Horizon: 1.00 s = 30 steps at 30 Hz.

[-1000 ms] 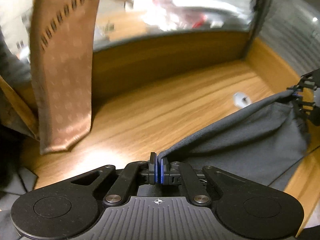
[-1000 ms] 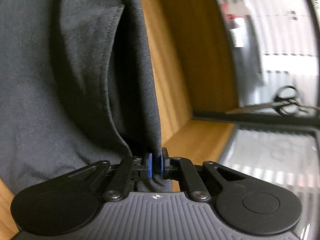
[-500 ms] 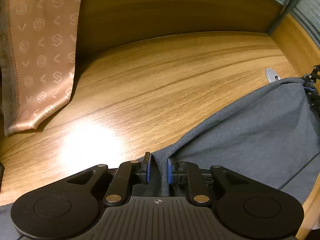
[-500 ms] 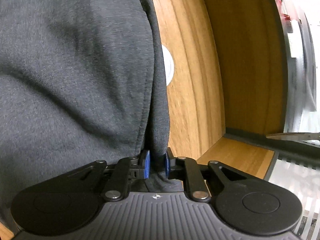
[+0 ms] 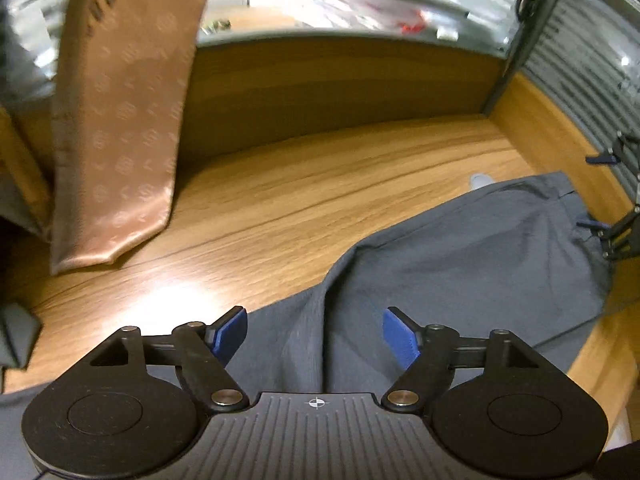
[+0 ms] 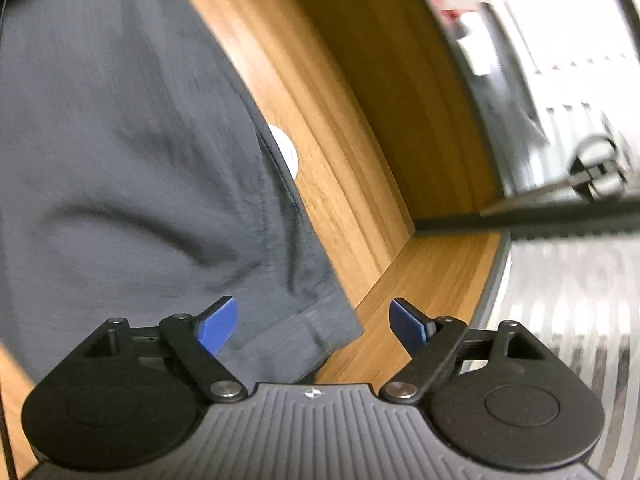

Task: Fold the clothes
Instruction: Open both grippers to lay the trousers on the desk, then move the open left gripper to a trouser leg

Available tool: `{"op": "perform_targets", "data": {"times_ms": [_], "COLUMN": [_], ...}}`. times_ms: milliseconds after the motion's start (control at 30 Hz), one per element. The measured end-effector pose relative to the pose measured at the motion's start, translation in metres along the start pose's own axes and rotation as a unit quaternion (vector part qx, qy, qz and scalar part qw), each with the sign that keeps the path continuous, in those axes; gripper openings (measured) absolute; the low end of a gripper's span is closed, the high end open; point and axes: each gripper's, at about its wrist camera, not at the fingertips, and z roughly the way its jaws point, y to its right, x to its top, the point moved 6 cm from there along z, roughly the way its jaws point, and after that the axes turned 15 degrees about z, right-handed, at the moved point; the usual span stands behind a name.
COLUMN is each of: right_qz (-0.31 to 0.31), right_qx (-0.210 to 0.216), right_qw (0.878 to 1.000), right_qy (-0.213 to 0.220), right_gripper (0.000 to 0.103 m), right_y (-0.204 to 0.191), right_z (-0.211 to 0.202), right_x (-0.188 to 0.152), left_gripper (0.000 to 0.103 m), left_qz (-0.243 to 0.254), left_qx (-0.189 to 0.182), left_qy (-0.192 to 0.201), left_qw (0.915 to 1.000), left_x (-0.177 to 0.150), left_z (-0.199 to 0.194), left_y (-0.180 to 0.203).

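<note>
Lying flat on the desk, the grey garment sits right of the tie. Both the left gripper and right gripper gape empty above it; whether another fold remains is unclear.

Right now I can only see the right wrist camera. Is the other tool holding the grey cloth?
Observer: No. The left tool is wide open, and the grey cloth lies loose on the table below it.
Operator: Is anything else over there?
Observer: Yes, a brown patterned scarf hangs down at the far left. Its tip reaches the wood, apart from the grey cloth.
Operator: Is the cloth flat on that side?
Observer: Not quite. A raised crease runs away from between the left tool's fingers.
</note>
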Motion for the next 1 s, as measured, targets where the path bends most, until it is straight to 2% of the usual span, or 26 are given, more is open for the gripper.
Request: {"op": "perform_targets", "data": {"times_ms": [200, 333, 500, 667, 1000], "right_qz": [0.096, 0.154, 0.192, 0.186, 0.111], "right_qx": [0.062, 0.108, 0.162, 0.201, 0.273], "right_qw": [0.993, 0.982, 0.967, 0.959, 0.950], "right_qy": [0.018, 0.030, 0.050, 0.074, 0.106], "right_gripper": [0.090, 0.090, 0.091, 0.091, 0.091], "right_y": [-0.024, -0.043, -0.073, -0.119, -0.198], "right_z": [-0.077, -0.131, -0.166, -0.185, -0.213], "right_x": [-0.035, -0.061, -0.063, -0.053, -0.010], "left_gripper": [0.081, 0.084, 0.084, 0.084, 0.084], "left_qz": [-0.013, -0.043, -0.077, -0.105, -0.111], "left_qx": [0.027, 0.042, 0.074, 0.092, 0.127], "left_qy": [0.022, 0.026, 0.005, -0.008, -0.028], "left_qw": [0.9993, 0.9978, 0.9943, 0.9902, 0.9853], "left_x": [-0.017, -0.048, -0.100, -0.147, -0.223], "left_z": [-0.051, -0.076, -0.097, -0.112, -0.122], "left_y": [0.003, 0.003, 0.005, 0.009, 0.030]}}
